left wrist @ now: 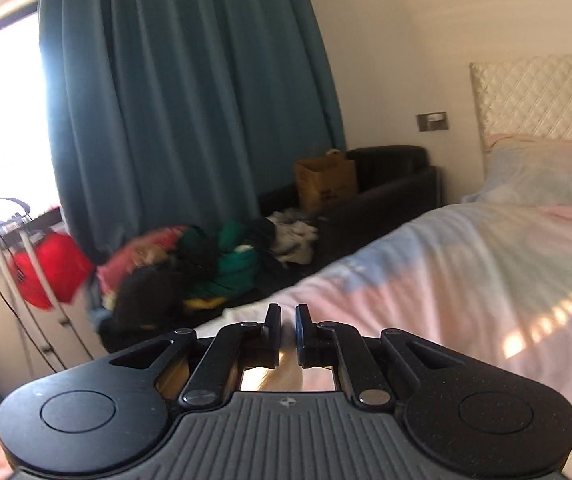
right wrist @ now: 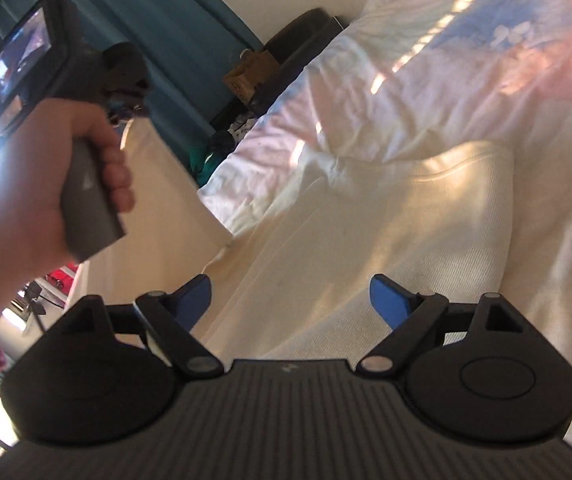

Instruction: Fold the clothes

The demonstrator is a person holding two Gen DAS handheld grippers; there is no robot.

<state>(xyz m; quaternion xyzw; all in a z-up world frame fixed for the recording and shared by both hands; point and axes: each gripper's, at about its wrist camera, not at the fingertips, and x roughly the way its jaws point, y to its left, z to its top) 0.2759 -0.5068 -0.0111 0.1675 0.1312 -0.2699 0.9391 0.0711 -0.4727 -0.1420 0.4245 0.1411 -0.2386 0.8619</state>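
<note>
Cardboard box point(left wrist: 325, 179) on sofa point(left wrist: 390, 184), contents apparently hidden

Clothes pile point(left wrist: 189, 264) by the curtain blurred; separate garments not told apart. Cream garment point(right wrist: 366, 240): near end hidden under the right gripper point(right wrist: 290, 300) body, lifted corner covered by the left hand point(right wrist: 45, 176). Left gripper point(left wrist: 288, 322): contact with the cloth below its jaws hidden. Bed point(left wrist: 466, 272) cut off at the right edge.

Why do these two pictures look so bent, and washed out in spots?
Left wrist view: fisheye bows the teal curtain; the window is blown white; the clothes pile is smeared. Right wrist view: glare whitens the left edge, the hand blurs, sun stripes cross the cream garment.
</note>
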